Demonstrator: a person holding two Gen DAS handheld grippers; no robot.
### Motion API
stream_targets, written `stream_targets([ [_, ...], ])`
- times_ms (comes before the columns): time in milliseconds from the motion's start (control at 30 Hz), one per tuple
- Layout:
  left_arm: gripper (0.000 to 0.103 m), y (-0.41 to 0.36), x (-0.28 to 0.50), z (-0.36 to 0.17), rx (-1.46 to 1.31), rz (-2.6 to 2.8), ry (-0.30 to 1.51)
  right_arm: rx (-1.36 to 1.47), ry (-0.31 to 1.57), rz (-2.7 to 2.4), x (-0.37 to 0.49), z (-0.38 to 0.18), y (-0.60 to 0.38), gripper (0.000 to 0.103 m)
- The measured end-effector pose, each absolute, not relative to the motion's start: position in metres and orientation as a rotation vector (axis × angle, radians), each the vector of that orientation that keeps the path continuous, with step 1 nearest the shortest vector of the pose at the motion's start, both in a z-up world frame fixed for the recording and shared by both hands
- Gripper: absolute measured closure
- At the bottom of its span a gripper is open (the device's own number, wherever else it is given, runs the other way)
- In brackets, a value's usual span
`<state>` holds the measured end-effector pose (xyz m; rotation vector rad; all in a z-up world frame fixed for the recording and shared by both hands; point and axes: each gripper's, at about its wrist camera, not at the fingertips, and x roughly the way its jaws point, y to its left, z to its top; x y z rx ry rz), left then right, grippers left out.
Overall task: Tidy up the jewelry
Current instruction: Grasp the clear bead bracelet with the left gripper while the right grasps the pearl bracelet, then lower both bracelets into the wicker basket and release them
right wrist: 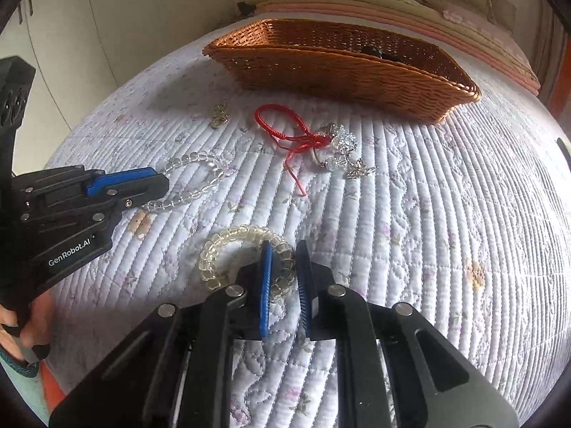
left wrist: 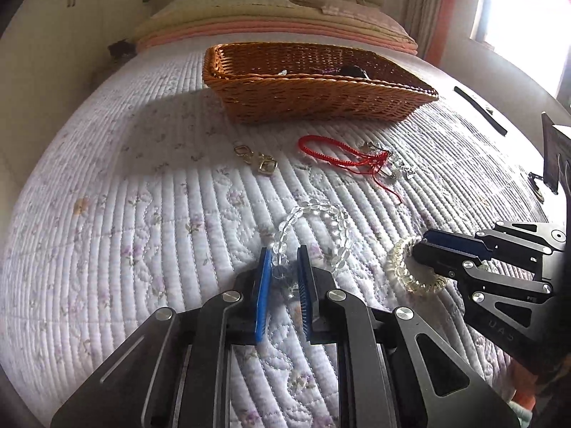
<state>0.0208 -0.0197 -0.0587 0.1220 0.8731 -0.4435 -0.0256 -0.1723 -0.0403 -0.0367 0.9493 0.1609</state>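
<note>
A home bedroom: a bed with a quilted floral bedspread [left wrist: 142, 214], stacked pillows [left wrist: 271, 18] at its head, cream wardrobe doors [left wrist: 71, 3] beside it, and a curtained window [left wrist: 517, 3] opposite.

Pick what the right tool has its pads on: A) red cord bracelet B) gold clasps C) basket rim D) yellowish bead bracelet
D: the right tool is shut on the yellowish bead bracelet; the red cord bracelet lies untouched nearer the basket.
</note>
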Motion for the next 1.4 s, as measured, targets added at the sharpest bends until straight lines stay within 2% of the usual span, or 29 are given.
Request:
stream_targets([
  [33,0.097,-0.02,0.02,-0.059,0.123,-0.442,0.87,-0.052,0.939,0.156,-0.027,-0.04,-0.17,0.094],
  [300,0.097,-0.011,0.018,-0.049,0.046,-0.447,0.821,0.021,0.895,0.201,-0.034,-0.031,-0.183,0.095],
  [800,0.097,-0.023,0.008,0.008,0.006,-0.564,0.657,0.085,0.791,0.186,-0.024,0.006,-0.207,0.095],
  [1167,0.097,-0.055,0.069,0.083,-0.022,-0.619,0.475,0.076,0.639,0.11,0.041,0.076,-0.236,0.095],
  [1400,0.097,-0.076,0.137,0.078,-0.088,-0.626,0.506,0.163,0.682,0.083,0.12,0.084,-0.263,0.095],
])
